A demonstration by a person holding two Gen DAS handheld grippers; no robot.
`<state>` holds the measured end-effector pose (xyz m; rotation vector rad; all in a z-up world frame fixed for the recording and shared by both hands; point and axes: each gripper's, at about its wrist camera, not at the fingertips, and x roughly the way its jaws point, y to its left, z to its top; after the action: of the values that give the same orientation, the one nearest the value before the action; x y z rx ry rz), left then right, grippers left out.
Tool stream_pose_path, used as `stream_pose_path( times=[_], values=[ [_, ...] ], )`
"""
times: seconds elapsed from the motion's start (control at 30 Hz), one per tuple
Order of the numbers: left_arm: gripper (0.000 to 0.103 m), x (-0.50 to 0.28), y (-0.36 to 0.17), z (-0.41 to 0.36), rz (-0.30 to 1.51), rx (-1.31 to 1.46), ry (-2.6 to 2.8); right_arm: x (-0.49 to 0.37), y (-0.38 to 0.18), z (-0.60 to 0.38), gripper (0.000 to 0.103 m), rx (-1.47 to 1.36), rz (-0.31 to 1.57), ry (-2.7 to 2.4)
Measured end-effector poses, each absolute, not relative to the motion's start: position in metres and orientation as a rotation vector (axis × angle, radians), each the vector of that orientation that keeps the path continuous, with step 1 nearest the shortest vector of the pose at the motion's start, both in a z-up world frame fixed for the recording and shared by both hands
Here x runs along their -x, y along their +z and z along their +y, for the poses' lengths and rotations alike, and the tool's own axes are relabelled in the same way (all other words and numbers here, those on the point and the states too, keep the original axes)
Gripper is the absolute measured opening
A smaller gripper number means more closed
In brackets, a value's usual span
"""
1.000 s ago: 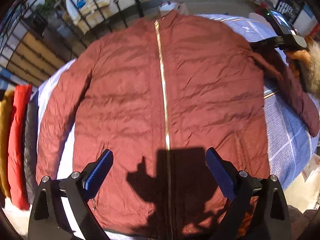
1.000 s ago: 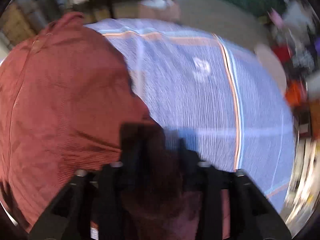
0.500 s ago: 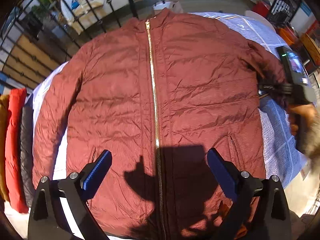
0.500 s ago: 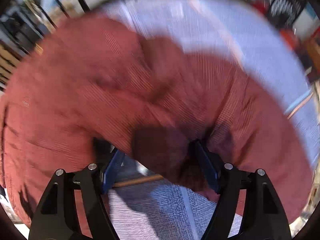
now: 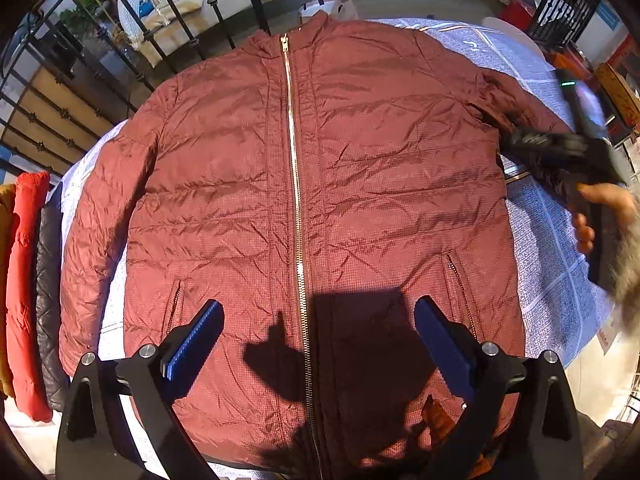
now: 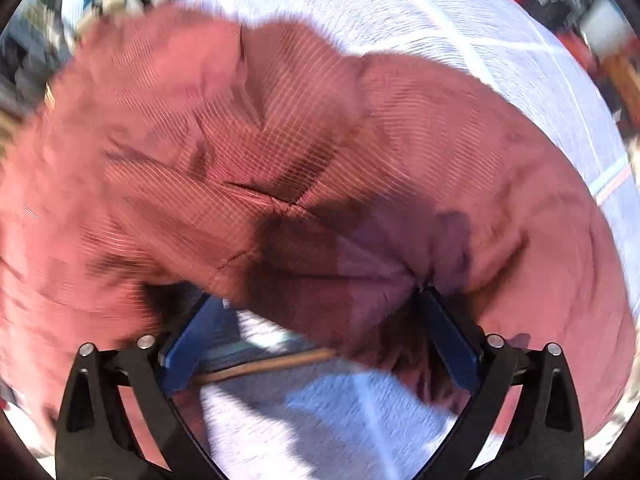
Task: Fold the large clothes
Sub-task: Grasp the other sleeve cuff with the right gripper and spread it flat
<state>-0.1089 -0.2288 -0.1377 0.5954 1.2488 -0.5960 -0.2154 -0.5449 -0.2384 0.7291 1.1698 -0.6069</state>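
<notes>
The jacket (image 5: 312, 208) lay flat on the bench (image 5: 560, 280), zipper running straight away from the left hand-held gripper (image 5: 316, 340), which hovered wide open. The right hand-held gripper (image 6: 320, 332), nearer the sleeve (image 6: 460, 184), stood wide around it.

The left gripper (image 5: 316, 340) is hovering at the bottom of the frame, jaws spread wide. The right gripper (image 6: 316, 334) is holding its jaws apart too; the right hand (image 5: 604, 212) is gripping it at the right edge.
</notes>
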Motion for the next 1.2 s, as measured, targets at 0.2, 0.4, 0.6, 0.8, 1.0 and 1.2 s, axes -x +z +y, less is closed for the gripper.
stream_pose_path(
  times=[0.2, 0.4, 0.6, 0.8, 1.0, 1.2],
  values=[
    [0.094, 0.110, -0.138, -0.233, 1.251, -0.581, -0.606, 0.296, -0.203, -0.539, 0.095, -1.023, 0.944, -0.638],
    [0.094, 0.114, -0.137, -0.241, 1.232, -0.595, -0.644, 0.427, -0.241, -0.573, 0.086, -1.490, 0.748, -0.973],
    [0.094, 0.117, -0.139, -0.242, 1.237, -0.608, -0.666, 0.491, -0.252, -0.574, 0.071, -1.704, 0.558, -1.125],
    [0.094, 0.117, -0.137, -0.237, 1.235, -0.597, -0.657, 0.495, -0.258, -0.581, 0.061, -1.697, 0.485, -1.226],
    [0.094, 0.112, -0.138, -0.225, 1.250, -0.568, -0.627, 0.461, -0.248, -0.590, 0.029, -1.560, 0.559, -1.261],
    [0.094, 0.109, -0.142, -0.216, 1.273, -0.542, -0.612, 0.479, -0.218, -0.603, 0.017, -1.474, 0.554, -1.249]
  ],
)
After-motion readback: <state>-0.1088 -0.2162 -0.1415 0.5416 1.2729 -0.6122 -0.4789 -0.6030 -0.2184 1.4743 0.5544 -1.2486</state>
